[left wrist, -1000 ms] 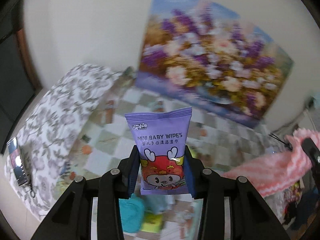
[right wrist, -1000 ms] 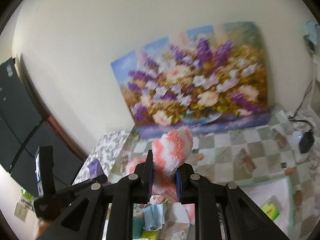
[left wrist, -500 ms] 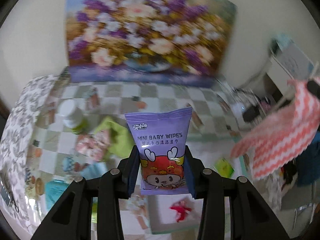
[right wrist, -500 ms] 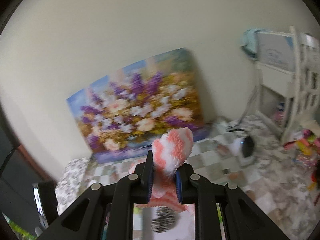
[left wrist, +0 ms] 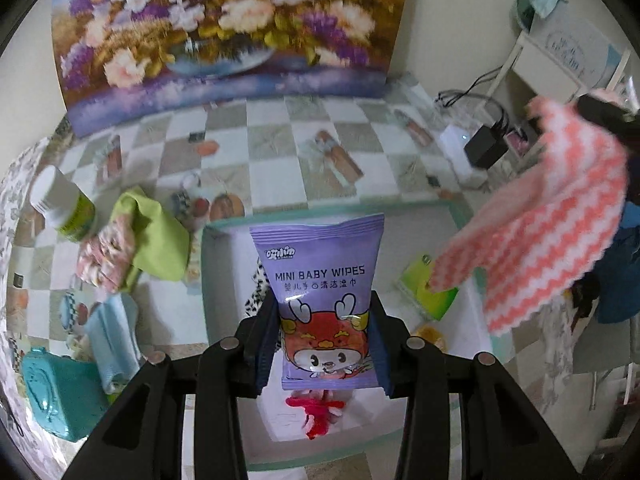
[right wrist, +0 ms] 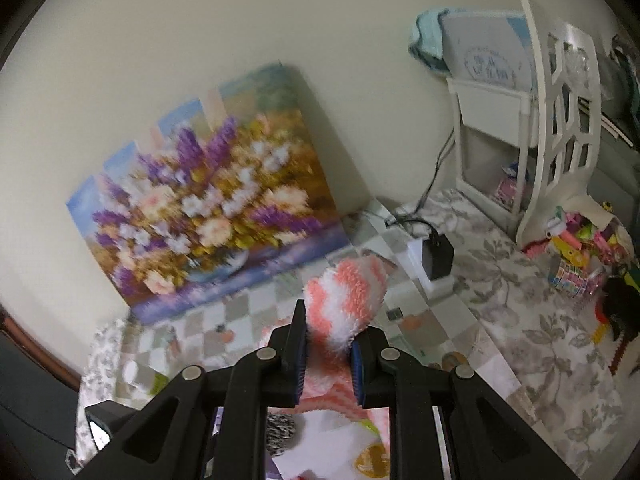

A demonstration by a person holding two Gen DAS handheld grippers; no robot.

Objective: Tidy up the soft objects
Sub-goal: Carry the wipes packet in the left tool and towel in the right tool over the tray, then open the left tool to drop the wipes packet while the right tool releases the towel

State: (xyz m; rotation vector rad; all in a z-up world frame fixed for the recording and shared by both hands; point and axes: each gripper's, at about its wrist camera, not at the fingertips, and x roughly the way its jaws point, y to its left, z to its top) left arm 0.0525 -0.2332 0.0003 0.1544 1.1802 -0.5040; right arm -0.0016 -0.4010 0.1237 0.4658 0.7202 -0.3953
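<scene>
My left gripper [left wrist: 323, 322] is shut on a purple pack of mini baby wipes [left wrist: 320, 280], held upright over a white tray with a green rim [left wrist: 224, 280]. In the tray lie a red fluffy thing [left wrist: 318, 412], a green packet [left wrist: 430, 292] and a black-and-white speckled item [left wrist: 256, 292]. A pink-and-white zigzag fluffy cloth [left wrist: 540, 236] hangs at the right of the left wrist view. In the right wrist view my right gripper [right wrist: 328, 344] is shut on that cloth [right wrist: 346, 300], which droops below the fingers.
Left of the tray lie a green cloth [left wrist: 156, 236], a pink patterned bundle [left wrist: 104, 256], a light blue cloth [left wrist: 114, 340], a teal box [left wrist: 56, 396] and a white-capped jar [left wrist: 60, 204]. A flower painting [left wrist: 224, 28] leans on the wall. A black adapter [right wrist: 438, 256] and white rack [right wrist: 532, 120] stand at the right.
Both grippers have swung right and dipped down toward the table. The white tray has come in under the wipes pack, and the pink cloth now hangs closer over the tray's right side.
</scene>
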